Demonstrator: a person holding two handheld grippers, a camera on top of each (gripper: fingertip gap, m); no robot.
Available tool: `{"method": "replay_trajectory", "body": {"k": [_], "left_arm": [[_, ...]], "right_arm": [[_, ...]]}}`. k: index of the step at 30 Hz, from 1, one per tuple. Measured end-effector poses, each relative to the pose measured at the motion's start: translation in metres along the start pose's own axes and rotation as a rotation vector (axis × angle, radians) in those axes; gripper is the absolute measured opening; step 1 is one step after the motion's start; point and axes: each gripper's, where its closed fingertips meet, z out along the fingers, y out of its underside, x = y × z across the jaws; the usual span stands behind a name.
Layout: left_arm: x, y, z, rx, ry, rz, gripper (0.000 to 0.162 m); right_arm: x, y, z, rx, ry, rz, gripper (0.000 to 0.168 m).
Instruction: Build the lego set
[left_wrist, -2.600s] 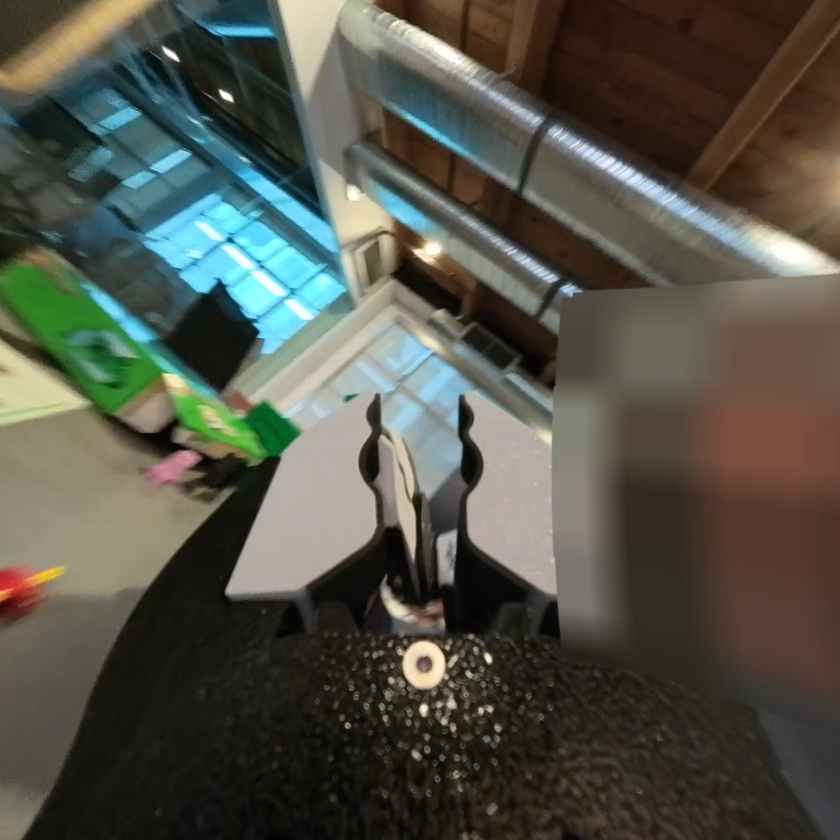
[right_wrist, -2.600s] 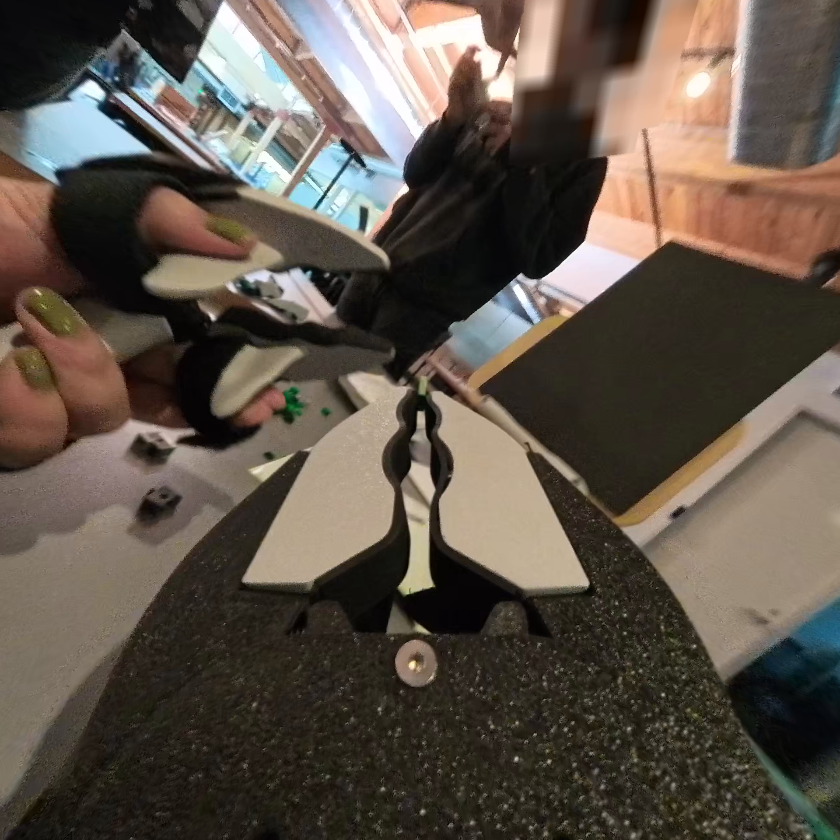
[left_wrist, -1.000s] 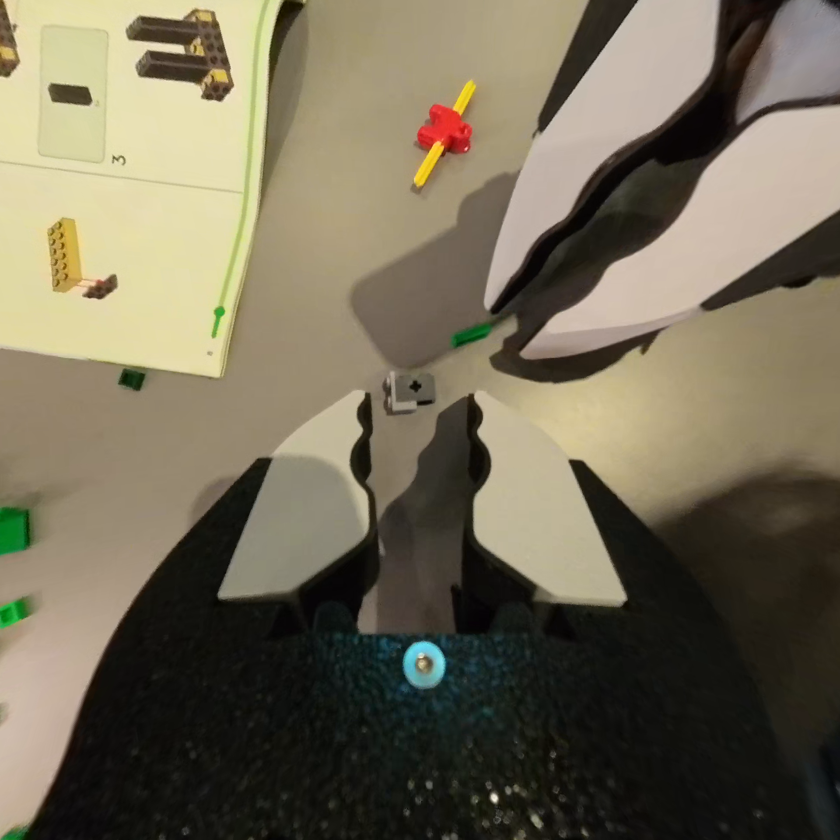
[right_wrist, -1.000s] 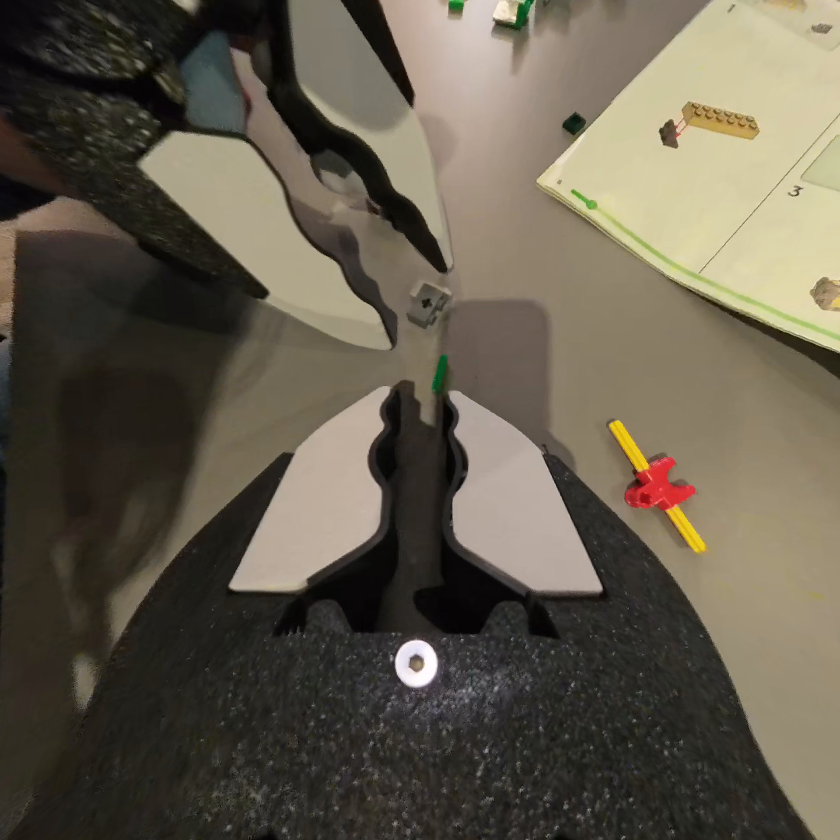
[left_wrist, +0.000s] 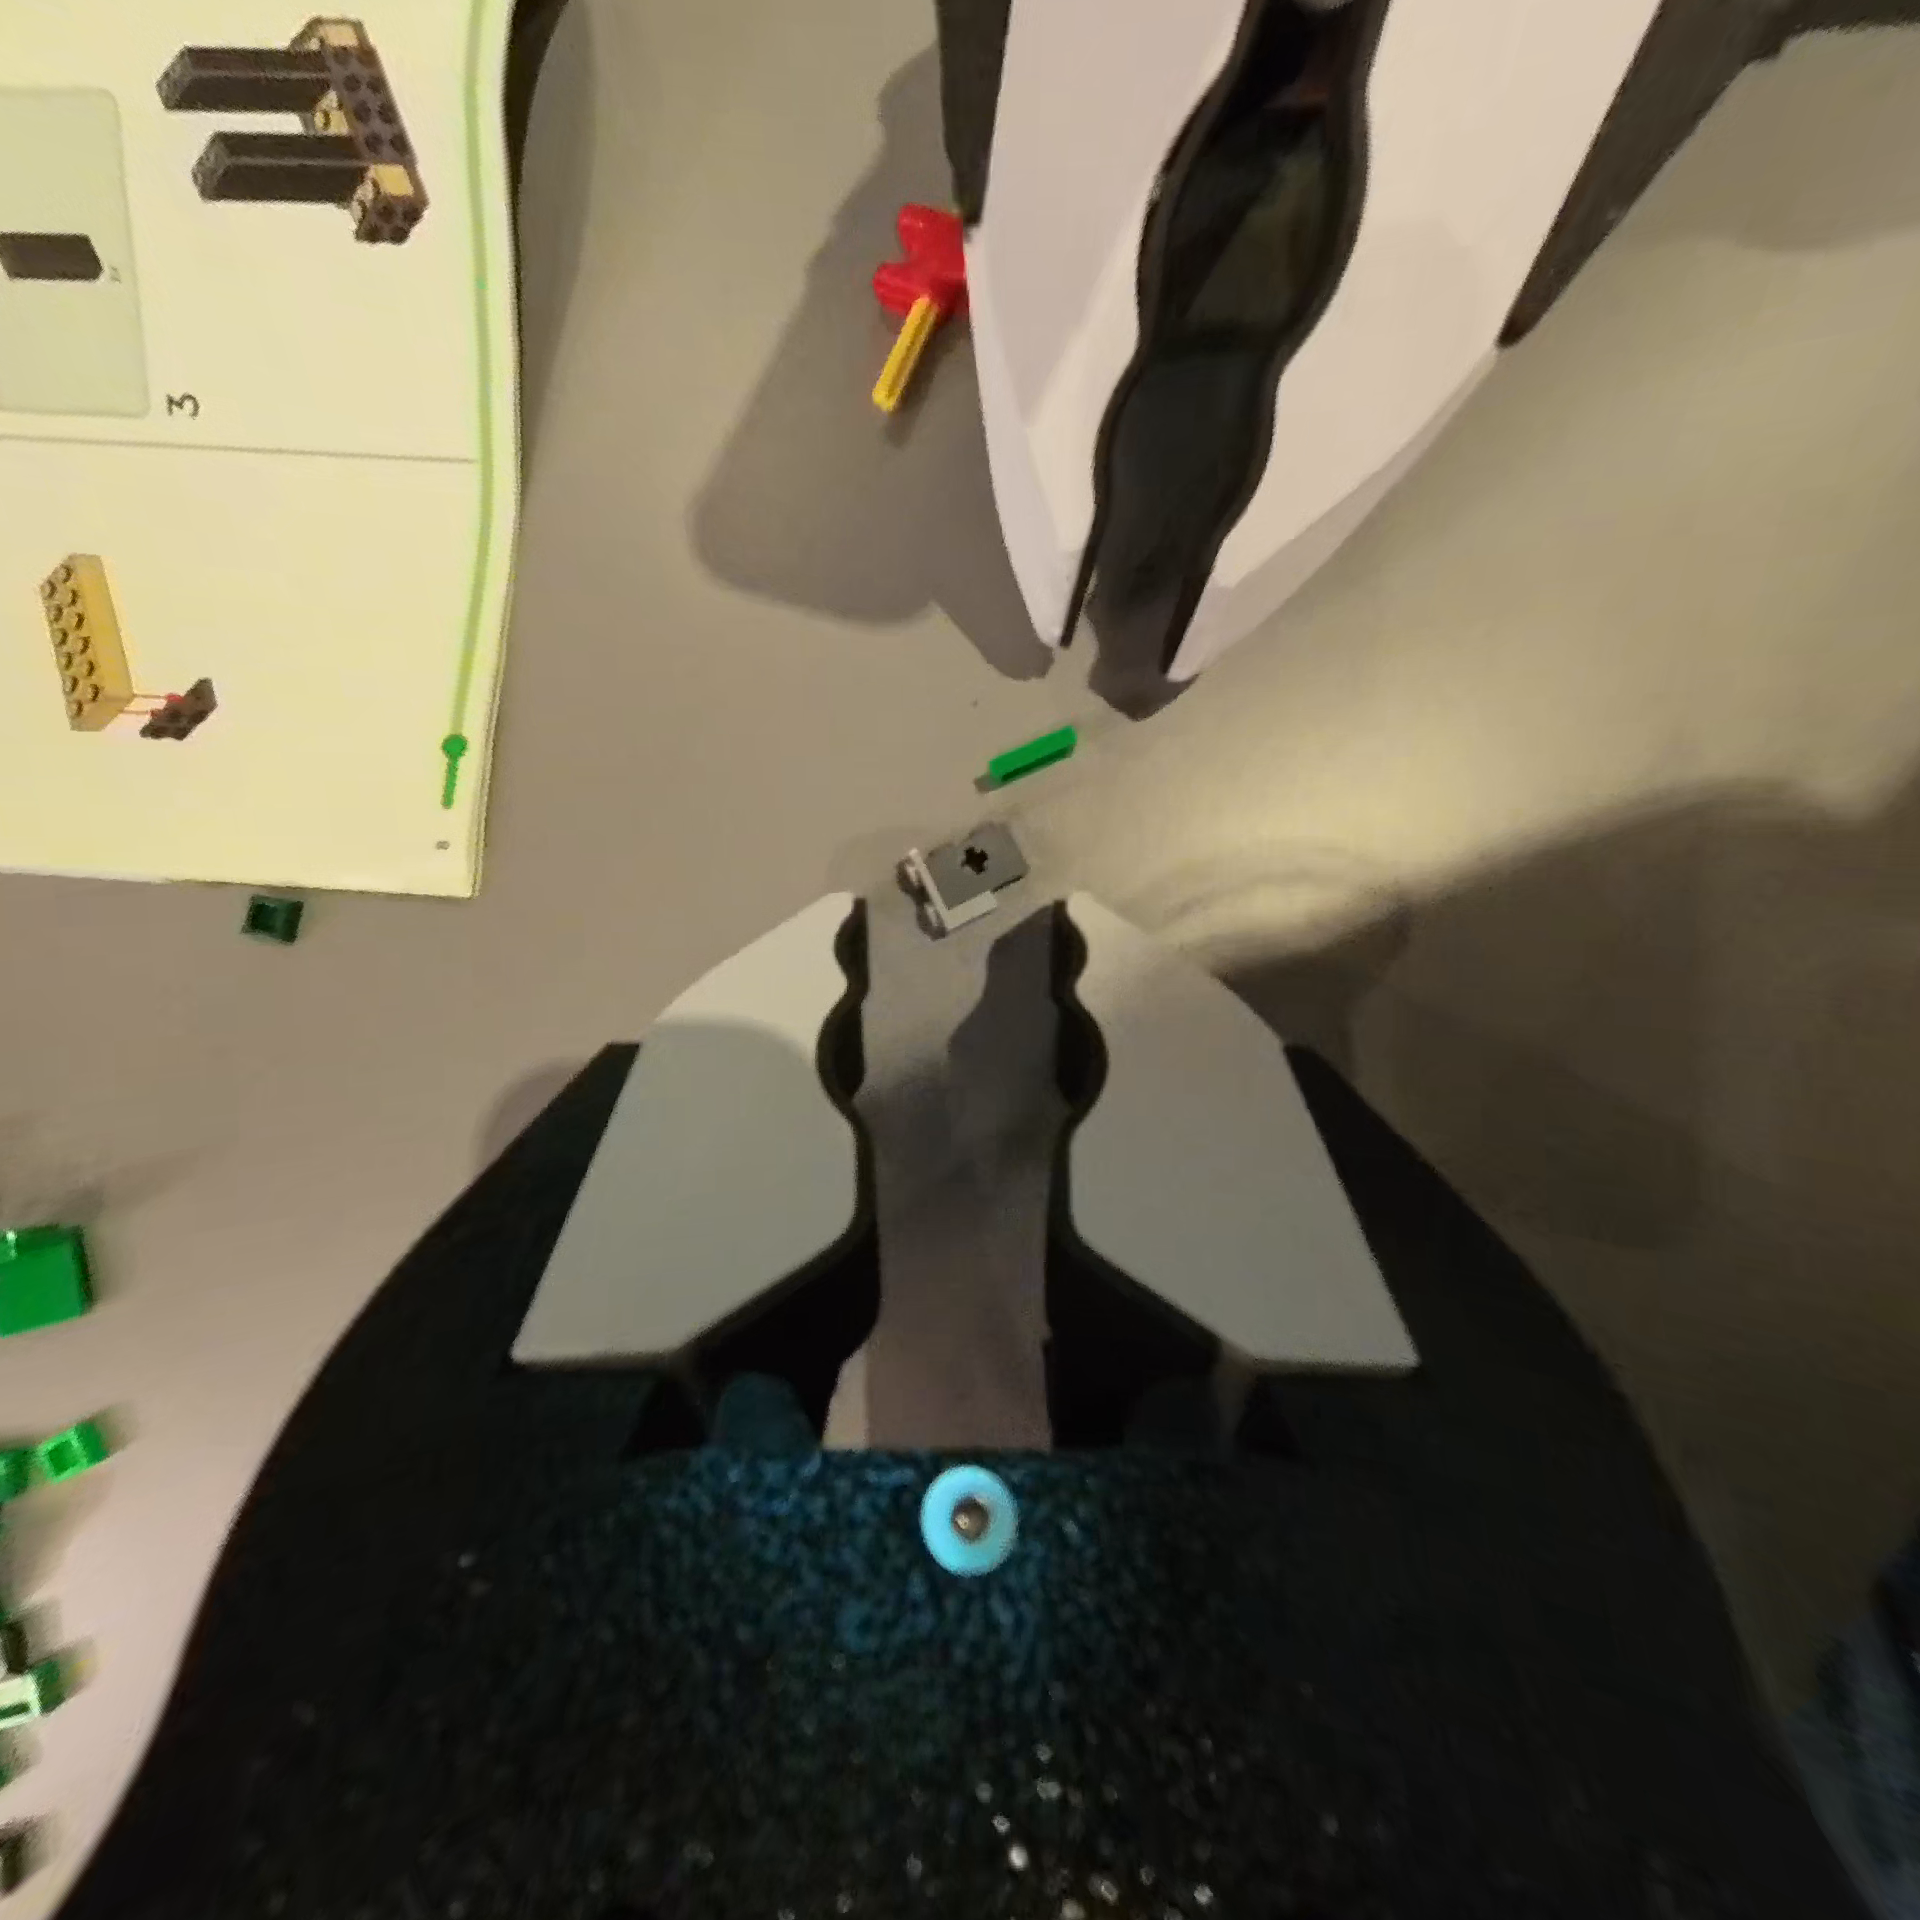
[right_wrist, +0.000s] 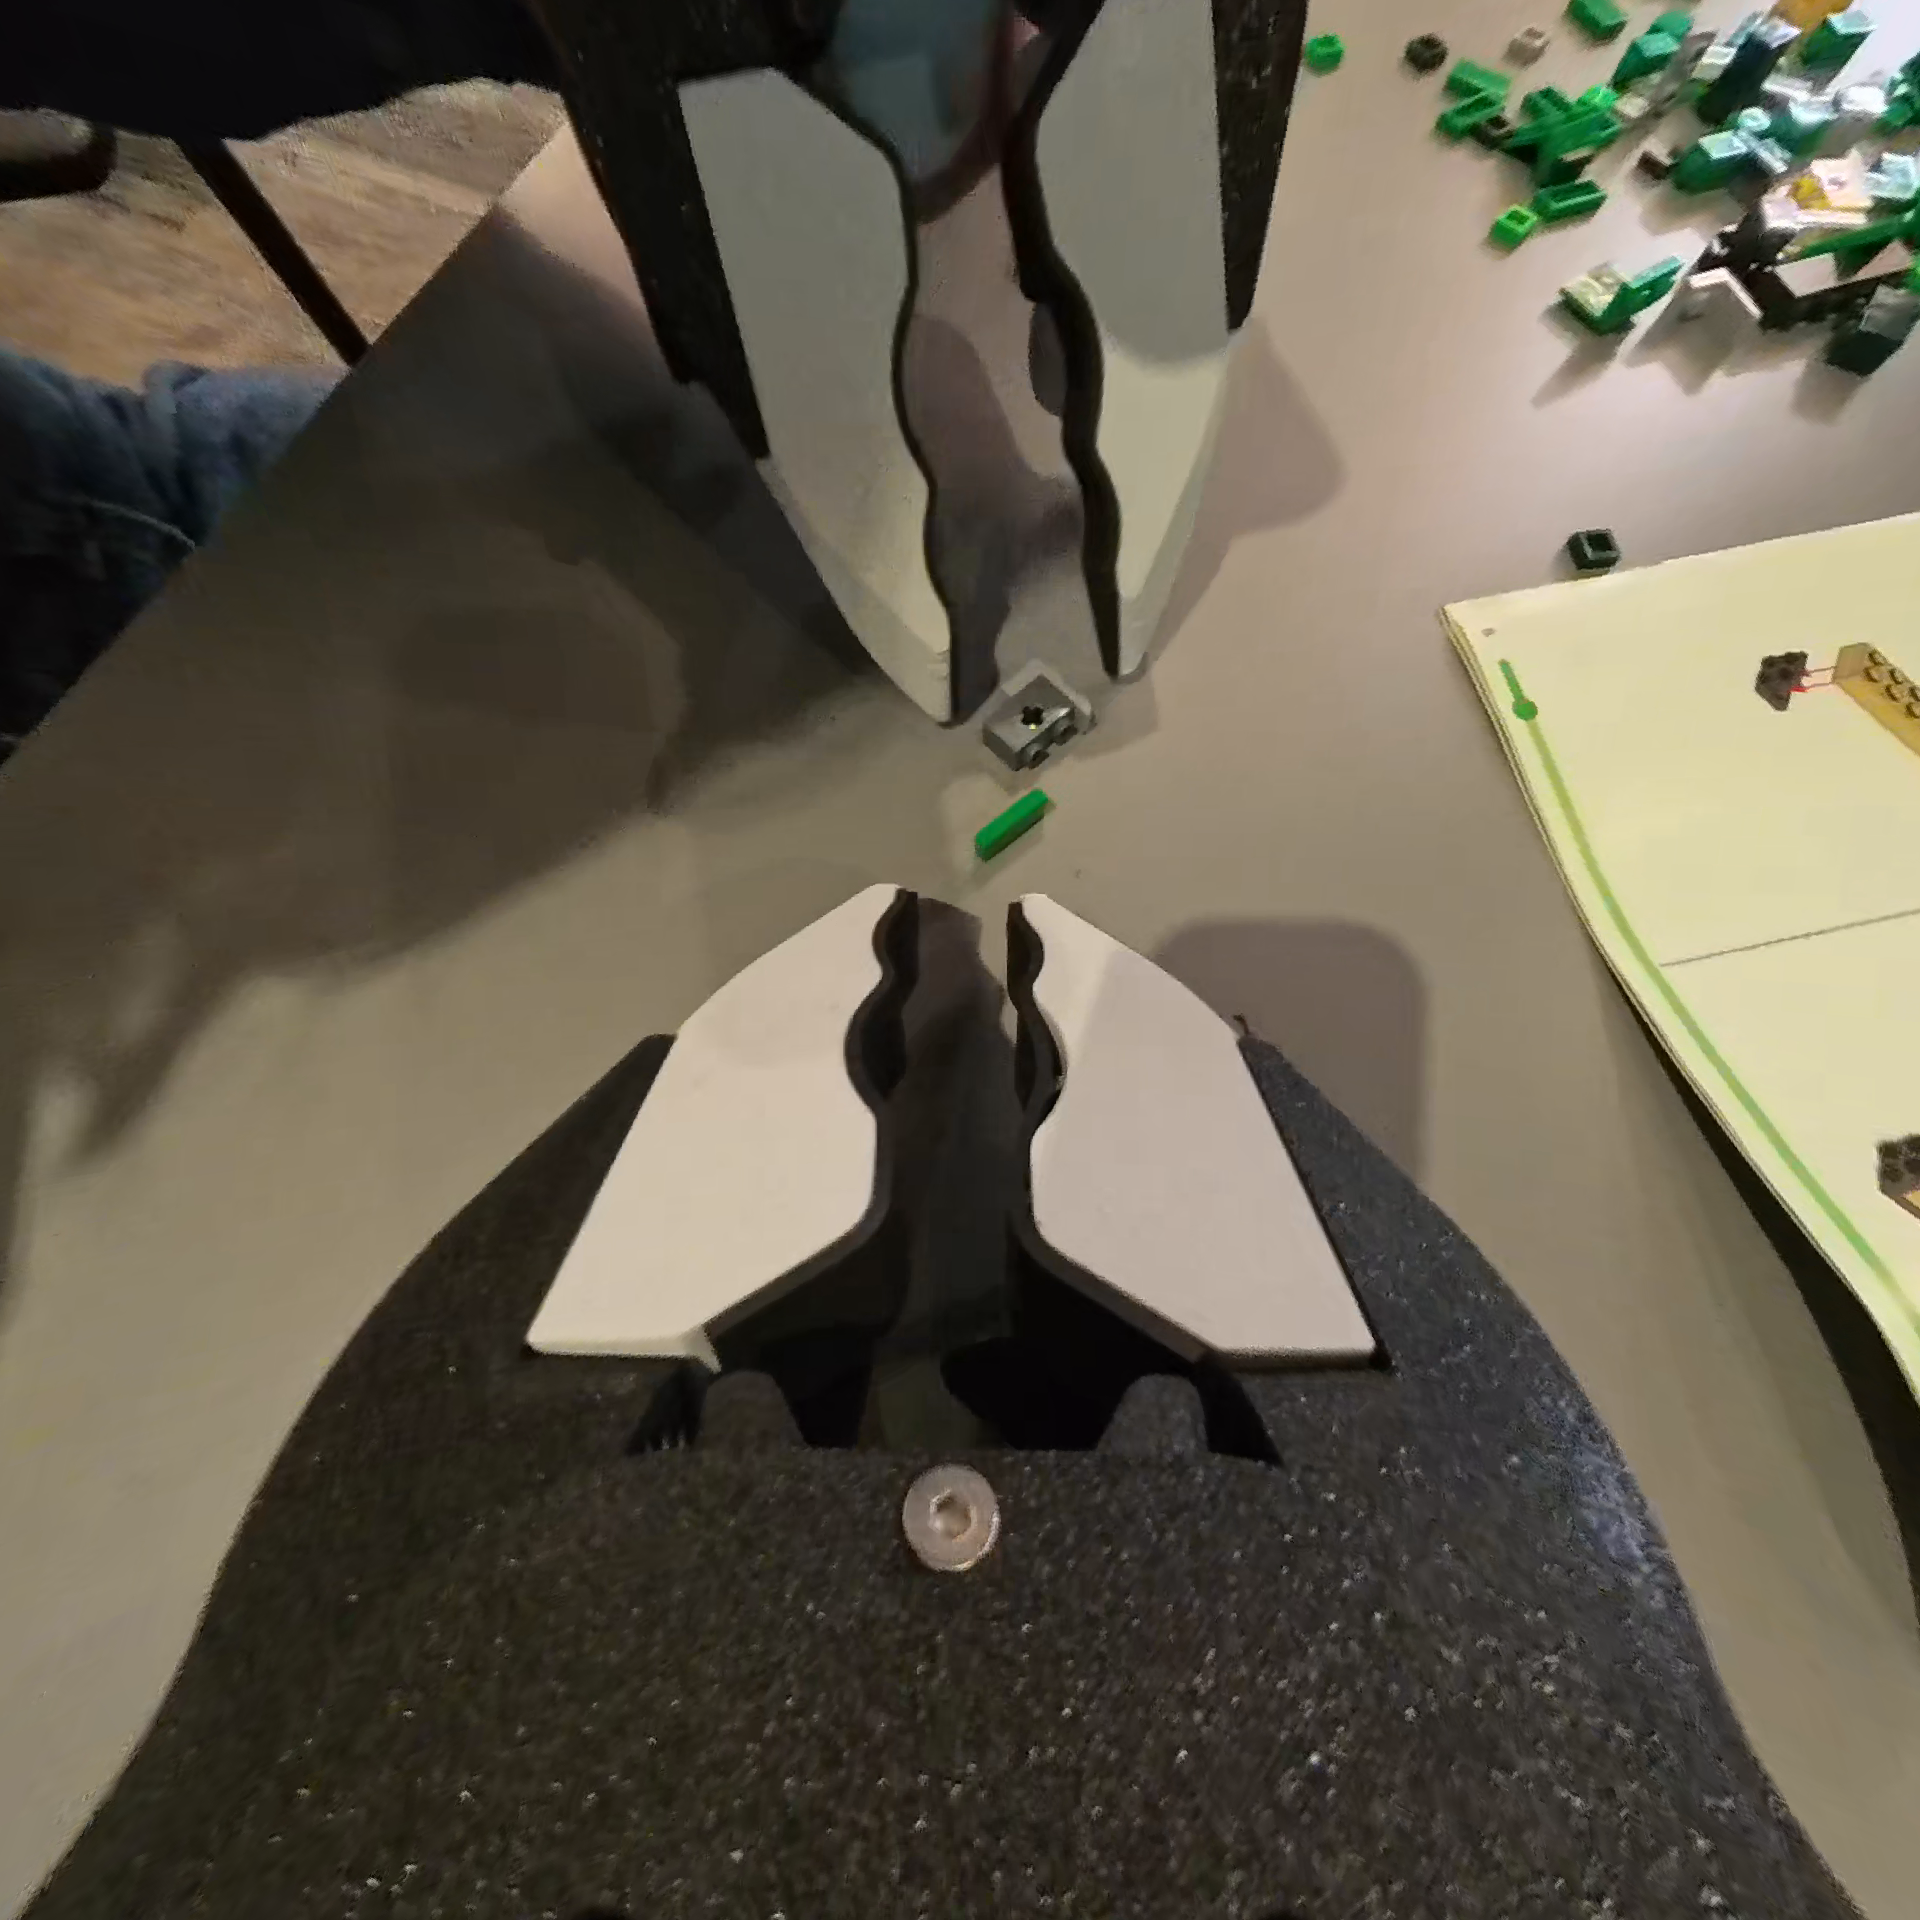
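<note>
A small grey brick (left_wrist: 966, 878) with a cross hole lies on the grey table (left_wrist: 675, 623). My left gripper (left_wrist: 956, 914) is open and empty, and the brick sits right at its fingertips. It also shows in the right wrist view (right_wrist: 1029, 686), with the brick (right_wrist: 1039, 727) just ahead of its tips. A thin green piece (right_wrist: 1011, 824) lies loose on the table between the two grippers. My right gripper (right_wrist: 964, 904) is slightly open and empty, a little short of the green piece. It faces the left one (left_wrist: 1127, 665).
An open instruction booklet (left_wrist: 260, 468) lies at the left, also in the right wrist view (right_wrist: 1714, 883). A red piece on a yellow axle (left_wrist: 920, 281) lies partly behind the right gripper. A pile of green bricks (right_wrist: 1714, 156) and a dark green stud (right_wrist: 1593, 549) lie nearby. The table edge (right_wrist: 436, 291) is close.
Both grippers came down from the air to the table. The green piece, held by the right gripper earlier, now lies free. The left gripper has closed in on the grey brick.
</note>
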Motion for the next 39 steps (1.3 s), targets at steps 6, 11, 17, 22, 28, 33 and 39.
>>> {"method": "replay_trajectory", "body": {"k": [6,11,17,22,28,33,39], "left_arm": [[0.002,-0.002,0.003,-0.004,-0.016,-0.078,0.04],[0.001,-0.008,0.005,0.005,-0.107,-0.091,0.04],[-0.006,-0.002,0.0,-0.032,-0.15,-0.066,0.037],[0.002,-0.005,0.003,0.006,-0.088,-0.096,0.038],[-0.002,-0.008,0.005,0.013,-0.122,-0.111,0.035],[-0.007,-0.005,0.003,-0.011,-0.159,-0.071,0.028],[-0.005,-0.004,0.002,-0.006,-0.112,-0.027,0.023]], "right_arm": [[0.001,-0.003,0.001,0.006,-0.01,-0.024,0.014],[0.002,-0.007,0.001,0.035,-0.009,-0.037,0.013],[0.001,-0.008,0.001,0.042,-0.012,-0.048,0.013],[-0.001,-0.008,0.001,0.044,-0.03,-0.03,0.013],[-0.003,-0.008,0.003,0.042,-0.027,-0.038,0.013],[-0.002,-0.01,0.001,0.062,-0.03,-0.022,0.013],[-0.001,-0.011,0.001,0.067,-0.042,-0.028,0.014]]}}
